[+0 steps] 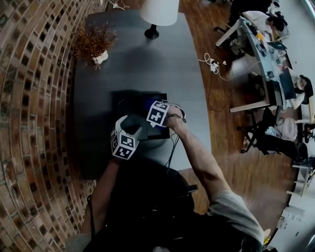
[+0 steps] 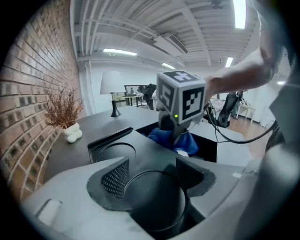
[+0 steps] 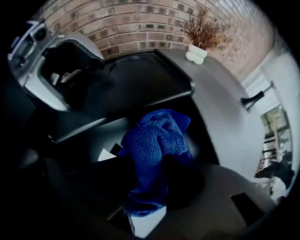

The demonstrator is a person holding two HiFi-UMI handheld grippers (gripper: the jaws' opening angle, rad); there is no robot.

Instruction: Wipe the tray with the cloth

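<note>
Nearest, along its own jaws: left hand-held gripper point(image 2: 153, 177) open, pads apart over the near end of the tray point(image 2: 110, 137), clamping nothing. Frames a round hollow point(image 2: 154, 201) in the tray's top between them.

Just beyond, through its own camera: right hand-held gripper point(image 3: 146, 185) closed on the blue cloth point(image 3: 154, 140), bunched between the dark jaws. Shows a white tag point(image 3: 146, 221) on it.

From the head: only the marker cubes point(image 1: 158, 113) on top, with both sets of jaws hidden underneath.

Runs lengthwise along the right jaws' line, that bunch of cloth, loose end pointing down into the tray's deeper section.

Lies square to the edges of the dark desk point(image 1: 147, 64), at the person's end; no telling which side of the tray runs longer.

Farther back, by the brick wall point(image 1: 34, 123): a dried plant point(image 1: 93, 42), then a lamp point(image 1: 158, 12).

Only from the head, off to the right: a wooden floor point(image 1: 221, 147) and seated people point(image 1: 295, 88).
</note>
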